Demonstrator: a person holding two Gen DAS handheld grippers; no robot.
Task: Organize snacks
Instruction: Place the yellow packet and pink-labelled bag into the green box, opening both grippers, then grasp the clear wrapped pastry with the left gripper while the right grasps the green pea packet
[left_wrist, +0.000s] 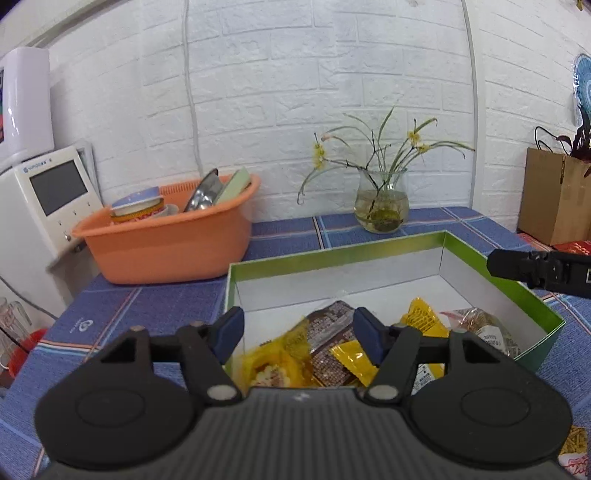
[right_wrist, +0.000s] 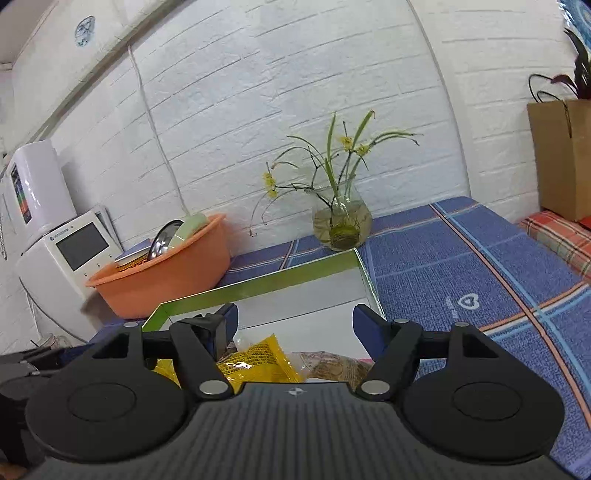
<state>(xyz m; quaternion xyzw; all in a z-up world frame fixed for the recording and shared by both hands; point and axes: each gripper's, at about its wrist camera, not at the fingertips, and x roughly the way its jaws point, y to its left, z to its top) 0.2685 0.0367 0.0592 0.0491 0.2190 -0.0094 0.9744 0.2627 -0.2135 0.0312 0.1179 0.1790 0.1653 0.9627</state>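
Observation:
A green-rimmed white box (left_wrist: 334, 254) sits on the blue cloth and holds several snack packets: a brown one (left_wrist: 328, 343), yellow ones (left_wrist: 419, 314) and a clear bread pack (left_wrist: 480, 325). My left gripper (left_wrist: 299, 336) is open and empty, hovering over the box's near left part above the packets. My right gripper (right_wrist: 293, 326) is open and empty over the box's (right_wrist: 258, 284) near right part, above a yellow packet (right_wrist: 258, 360). A right finger (left_wrist: 517, 267) shows at the right edge of the left wrist view.
An orange basin (left_wrist: 166, 236) with dishes stands at the back left beside a white appliance (left_wrist: 44, 199). A glass vase (left_wrist: 382, 205) with flowers stands by the brick wall behind the box. A brown paper bag (left_wrist: 554, 199) sits at the far right.

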